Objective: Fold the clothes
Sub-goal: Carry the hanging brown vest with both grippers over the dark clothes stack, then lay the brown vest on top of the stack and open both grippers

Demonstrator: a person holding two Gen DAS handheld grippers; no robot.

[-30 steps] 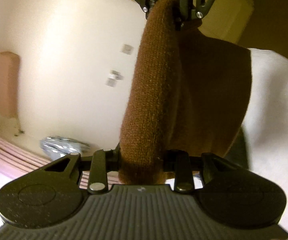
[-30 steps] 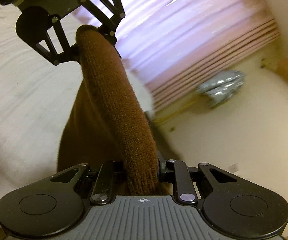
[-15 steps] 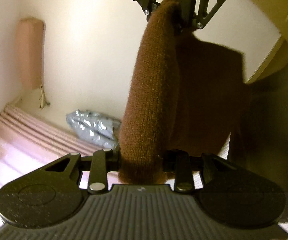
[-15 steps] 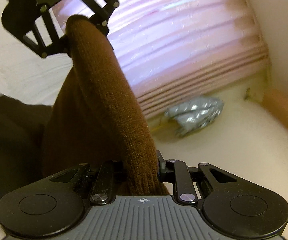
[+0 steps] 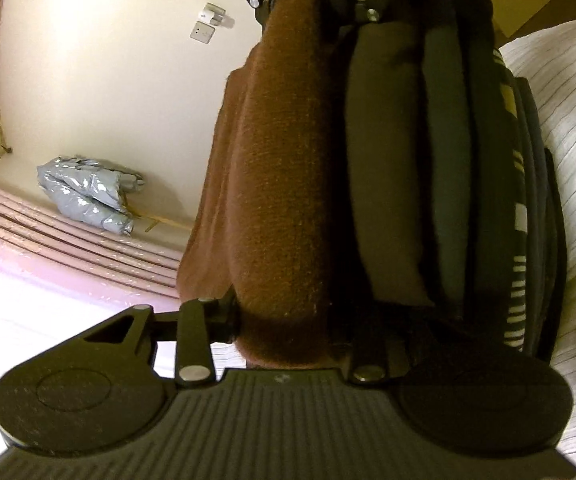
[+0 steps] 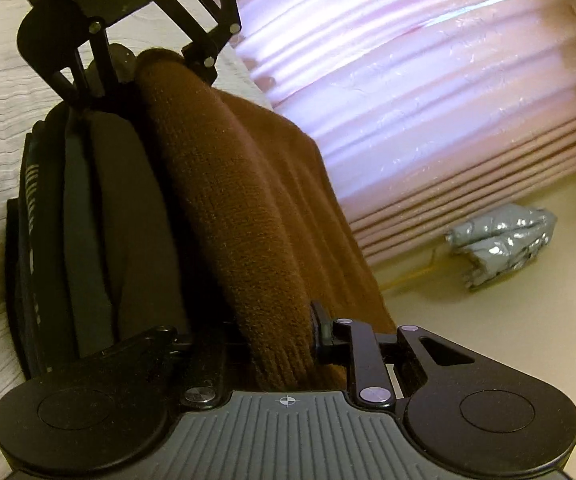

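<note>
1. We grip a folded brown sweater (image 5: 284,184) by its two ends, so the fold stays taut.
2. Our left gripper (image 5: 284,332) is clamped on one end; our right gripper (image 6: 276,344) is clamped on the other.
3. The sweater rests against a stack of dark folded clothes (image 5: 448,168) on the pale bed (image 5: 568,120), likely joining it.

Home bedroom, pink pleated curtains (image 6: 428,92), striped bedspread (image 5: 568,140), folded clothes stack (image 5: 448,160)
</note>
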